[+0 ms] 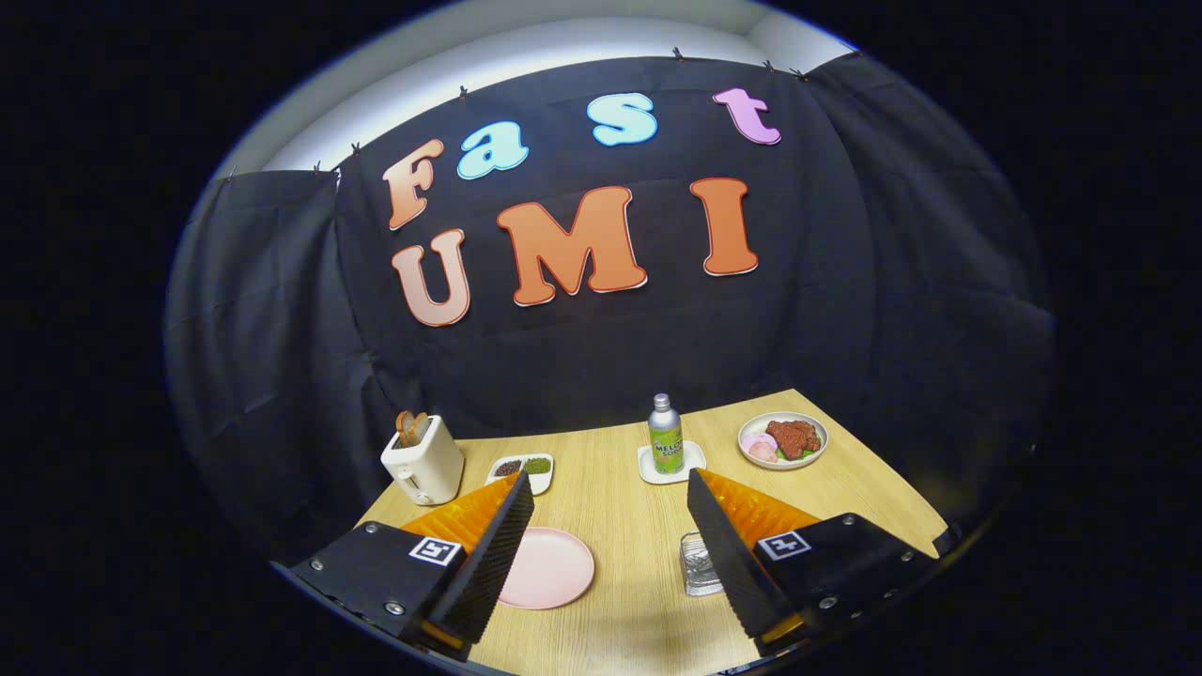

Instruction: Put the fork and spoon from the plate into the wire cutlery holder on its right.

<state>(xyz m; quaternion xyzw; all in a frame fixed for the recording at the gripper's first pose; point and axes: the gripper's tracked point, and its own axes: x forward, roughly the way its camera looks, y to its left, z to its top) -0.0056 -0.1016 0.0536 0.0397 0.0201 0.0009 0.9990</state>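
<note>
The tongs (610, 554) are standing released, the two ribbed fingers (493, 554) spread wide with nothing between them, hovering above the wooden surface (620, 507). The pink plate (549, 568) is lying just inside the left finger, which is partly covering it; the part that is showing looks bare, and I cannot make out a fork or spoon on it. The wire cutlery holder (700, 563) is sitting to the plate's right, tucked against the inner face of the right finger, upright as far as I can tell; its contents are too small and glinting to read. So plate and holder are lying side by side across the gap, plate to the left, holder to the right, both close below the fingertips. Beyond the fingers, count: one cream toaster (423, 460) with toast in it, one small white dish of two condiments (523, 468), one green soda bottle (665, 435) on a white coaster, one bowl of food (783, 439). Judgement: either the cutlery is hidden, or the transfer is already done.
</note>
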